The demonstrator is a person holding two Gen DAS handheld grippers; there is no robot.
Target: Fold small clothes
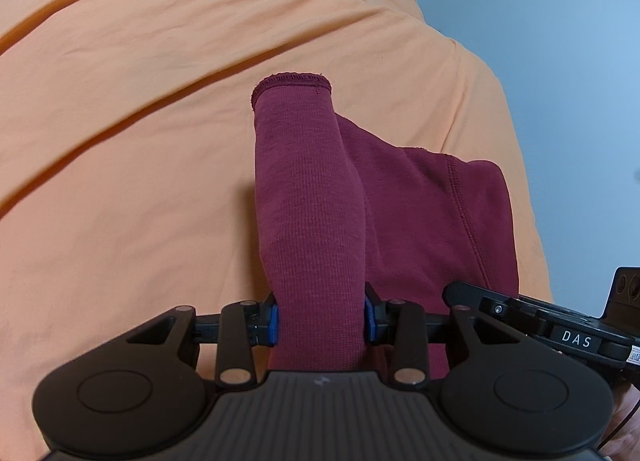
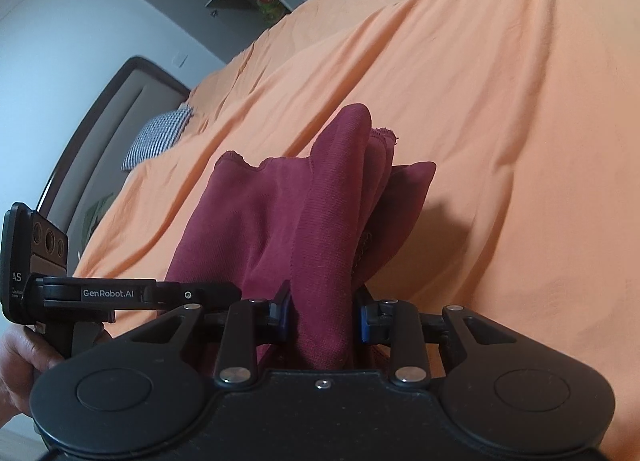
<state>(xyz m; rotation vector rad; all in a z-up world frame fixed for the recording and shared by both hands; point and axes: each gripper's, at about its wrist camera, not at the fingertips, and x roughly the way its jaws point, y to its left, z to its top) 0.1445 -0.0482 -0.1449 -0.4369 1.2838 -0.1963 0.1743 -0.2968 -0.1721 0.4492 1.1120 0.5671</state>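
Left wrist view. Item: maroon garment (image 1: 320, 189), knit, a tubular sleeve-like part with a stitched cuff at its far end. Left gripper (image 1: 320, 321): blue pads pressed against both sides of the sleeve, jaws narrowed onto it, cloth bunched between them. Long axis of the sleeve runs straight ahead from the jaws, cuff farthest away. More of the garment spreads to the right, over the orange bedsheet (image 1: 140, 141). Right gripper's body (image 1: 540, 321) sits just beside, at lower right.

Right wrist view. Item: same maroon garment (image 2: 320, 221), gathered in folds. Right gripper (image 2: 326, 319): jaws closed to a narrow gap on a thick bundle of cloth. Fabric extends forward and leftward from the jaws. Left gripper (image 2: 100, 293) close by at left, a hand (image 2: 20, 357) on its handle. Checked pillow (image 2: 160, 133) well apart.

Judgement: both holds lie side by side at the near edge; any fold would carry along the forward axis.
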